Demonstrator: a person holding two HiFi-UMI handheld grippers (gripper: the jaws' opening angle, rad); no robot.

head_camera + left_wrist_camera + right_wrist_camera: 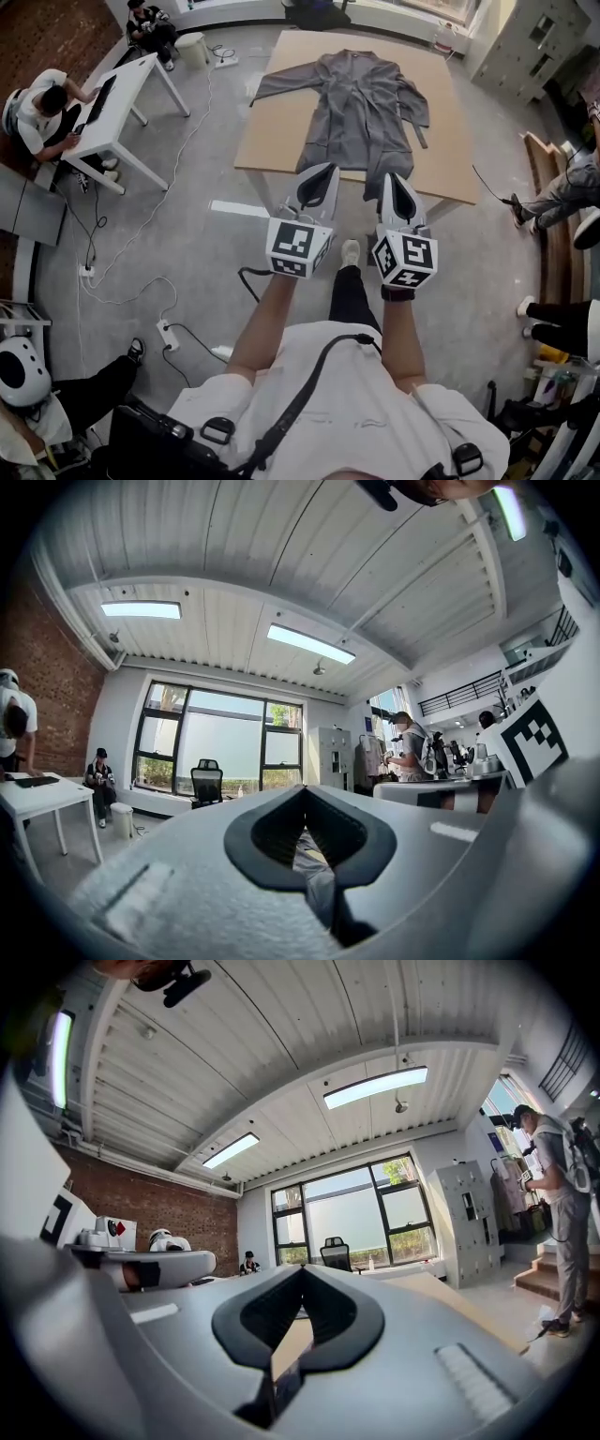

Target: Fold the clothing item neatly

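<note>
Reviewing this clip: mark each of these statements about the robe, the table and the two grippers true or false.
1. The gray robe lies spread out on the tan table. True.
2. The left gripper grips a sleeve. False: it is shut on nothing.
3. The right gripper is shut. True.
4. The robe is already folded in half. False: it lies open at full length.
</note>
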